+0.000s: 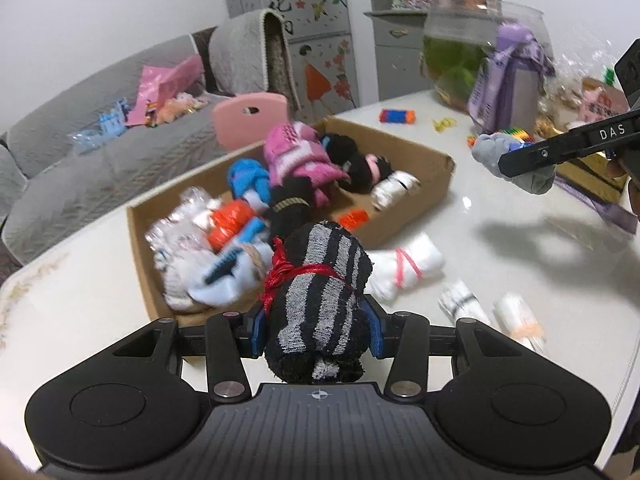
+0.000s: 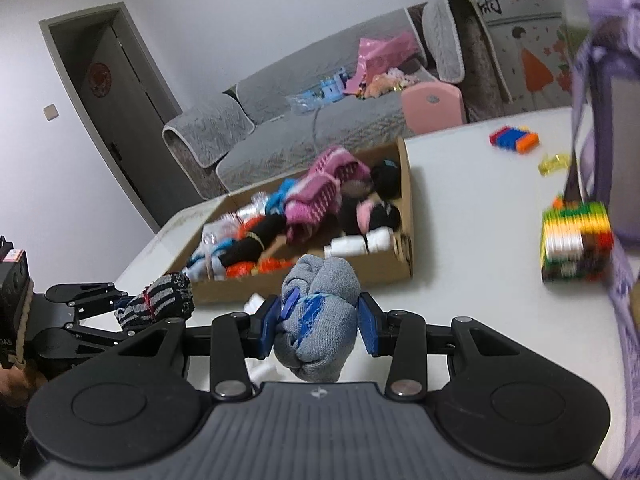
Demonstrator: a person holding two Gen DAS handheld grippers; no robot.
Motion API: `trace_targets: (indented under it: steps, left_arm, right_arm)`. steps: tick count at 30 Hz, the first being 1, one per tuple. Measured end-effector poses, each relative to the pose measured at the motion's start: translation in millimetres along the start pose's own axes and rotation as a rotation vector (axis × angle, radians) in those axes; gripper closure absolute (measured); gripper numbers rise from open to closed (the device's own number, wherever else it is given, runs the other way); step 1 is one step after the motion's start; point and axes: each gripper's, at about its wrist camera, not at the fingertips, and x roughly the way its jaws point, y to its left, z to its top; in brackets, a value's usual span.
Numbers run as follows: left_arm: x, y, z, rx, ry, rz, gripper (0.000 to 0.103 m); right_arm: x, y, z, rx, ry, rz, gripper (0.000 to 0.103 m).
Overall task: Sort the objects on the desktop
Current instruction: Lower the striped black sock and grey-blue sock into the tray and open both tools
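Left tool (image 1: 316, 326) is gripping a striped sock (image 1: 320, 304) (red-tied) at lower center; right tool (image 2: 316, 326) is clamping a grey sock (image 2: 318, 320) before the box (image 2: 384, 268).

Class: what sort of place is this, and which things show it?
Probably a home living room: a grey sofa strewn with toys, a door, and a white table with a box of socks.

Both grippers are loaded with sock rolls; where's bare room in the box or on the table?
The cardboard box is crowded at its left and middle; bare floor shows near its right end, beside the white roll. The table is bare between the box and the colourful block stack.
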Motion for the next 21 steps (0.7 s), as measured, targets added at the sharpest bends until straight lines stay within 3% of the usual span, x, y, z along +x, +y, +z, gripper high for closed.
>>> trace_targets:
  steps: [11, 14, 21]
  left_arm:
    - [4.3, 38.8, 37.0, -0.014, -0.047, 0.073, 0.050]
    - [10.9, 53.4, 44.7, -0.025, -0.048, 0.093, 0.050]
    - [36.3, 76.1, 55.3, -0.042, -0.031, 0.123, 0.050]
  right_arm:
    - [29.1, 1.1, 63.8, -0.001, -0.024, 0.076, 0.065]
    - [40.8, -7.9, 79.4, 0.026, -0.002, 0.115, 0.065]
    - [71.3, -16.3, 94.9, 0.024, 0.067, 0.119, 0.065]
